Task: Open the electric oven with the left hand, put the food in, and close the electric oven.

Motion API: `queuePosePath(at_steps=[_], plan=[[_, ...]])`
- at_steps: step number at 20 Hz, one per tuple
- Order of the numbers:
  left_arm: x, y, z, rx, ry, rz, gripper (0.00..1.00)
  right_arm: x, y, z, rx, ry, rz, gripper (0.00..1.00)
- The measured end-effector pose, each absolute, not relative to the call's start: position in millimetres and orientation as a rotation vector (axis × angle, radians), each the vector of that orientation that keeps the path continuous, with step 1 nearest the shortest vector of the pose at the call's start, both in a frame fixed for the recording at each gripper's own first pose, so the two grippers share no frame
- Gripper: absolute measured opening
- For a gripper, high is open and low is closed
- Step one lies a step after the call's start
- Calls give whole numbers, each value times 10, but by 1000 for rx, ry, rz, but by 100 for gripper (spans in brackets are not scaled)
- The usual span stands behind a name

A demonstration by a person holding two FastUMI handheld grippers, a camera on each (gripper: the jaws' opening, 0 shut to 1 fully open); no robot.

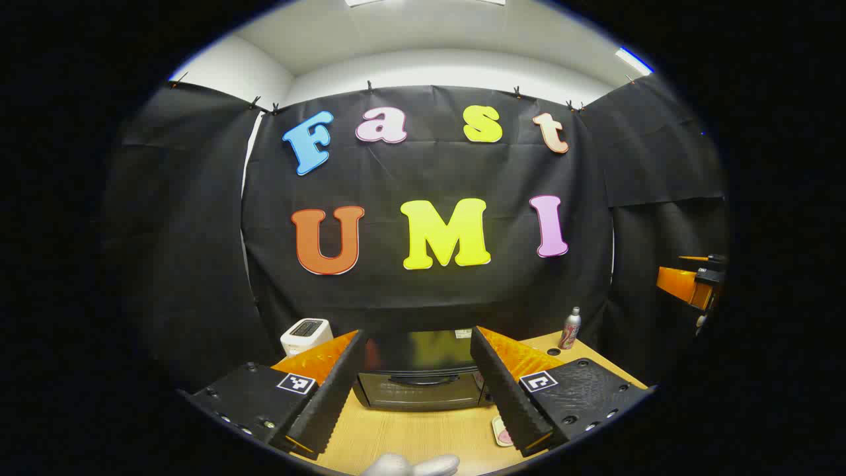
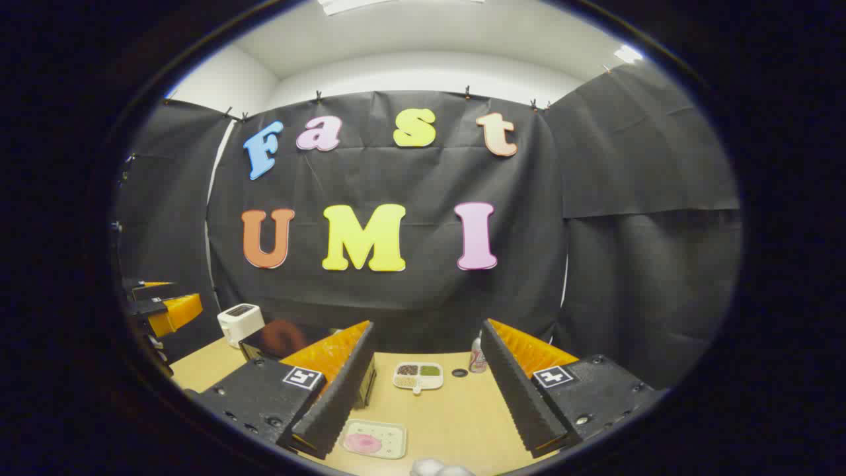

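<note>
The black electric oven (image 1: 420,373) stands on the wooden table with its door closed and a curved handle (image 1: 423,380) across the front. My left gripper (image 1: 416,380) hangs open in front of it, clear of the door. In the right gripper view the oven (image 2: 284,344) shows at the left, partly behind a finger. A pale tray with a pink piece of food (image 2: 373,439) lies on the table near the front, and its edge (image 1: 502,431) shows beside my left gripper's right finger. My right gripper (image 2: 426,387) is open above the table, holding nothing.
A white toaster (image 1: 305,335) stands left of the oven. A drink can (image 1: 570,328) stands at the back right, near a small dark round thing (image 2: 459,373). A divided dish of grains (image 2: 418,375) lies mid-table. Pale rounded objects (image 1: 413,466) lie at the front edge.
</note>
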State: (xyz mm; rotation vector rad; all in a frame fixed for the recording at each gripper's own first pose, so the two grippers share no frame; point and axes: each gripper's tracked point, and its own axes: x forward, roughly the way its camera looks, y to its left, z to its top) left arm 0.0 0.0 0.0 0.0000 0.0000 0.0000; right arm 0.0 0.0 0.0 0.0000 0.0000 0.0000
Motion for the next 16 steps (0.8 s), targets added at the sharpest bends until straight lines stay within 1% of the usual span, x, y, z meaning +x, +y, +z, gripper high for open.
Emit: queuePosePath(at_steps=[13, 16], plan=[[321, -2, -192, -12, 6, -8, 96, 124, -2, -50, -11, 6, -22, 96], [468, -34, -359, -20, 22, -15, 96, 114, -13, -61, -16, 15, -28, 96]])
